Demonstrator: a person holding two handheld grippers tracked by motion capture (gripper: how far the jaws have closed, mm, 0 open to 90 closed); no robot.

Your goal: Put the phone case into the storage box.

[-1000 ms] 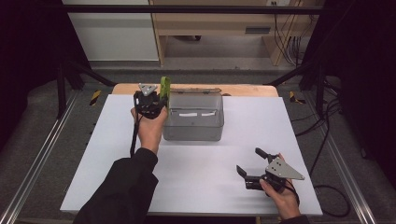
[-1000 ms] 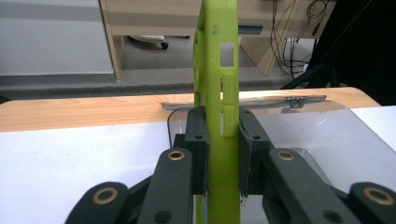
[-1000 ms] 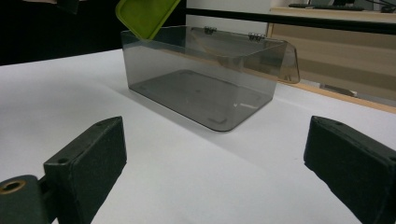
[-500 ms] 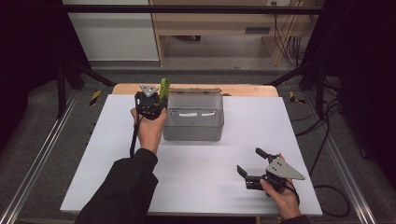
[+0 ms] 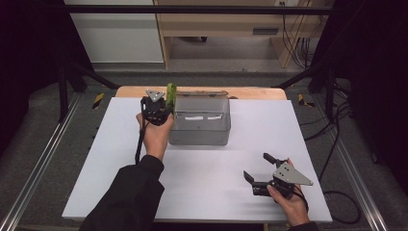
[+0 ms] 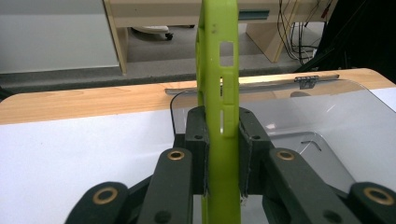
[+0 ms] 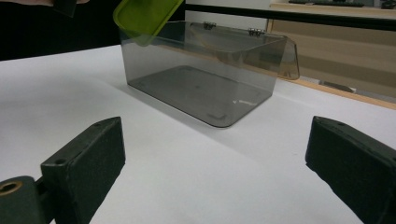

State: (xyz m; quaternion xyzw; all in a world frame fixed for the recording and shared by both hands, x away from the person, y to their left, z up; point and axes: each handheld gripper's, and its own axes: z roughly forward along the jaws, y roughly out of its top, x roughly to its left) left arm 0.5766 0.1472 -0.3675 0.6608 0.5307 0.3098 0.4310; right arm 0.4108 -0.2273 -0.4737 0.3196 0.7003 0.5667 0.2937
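Left gripper: jaws are pinching a lime-green plastic phone case, holding it upright on edge; its side is showing rectangular cut-outs. The case is hanging at the left end of the box, above its rim.

Right gripper: jaws are standing wide apart, gripping nothing, hovering over the near right of the surface.

Smoky clear plastic box: lid is folding back on hinges; nothing is lying inside.

White surface: a wooden strip is running along its far edge. Beyond, pale cabinets and cables are sitting on a grey floor.
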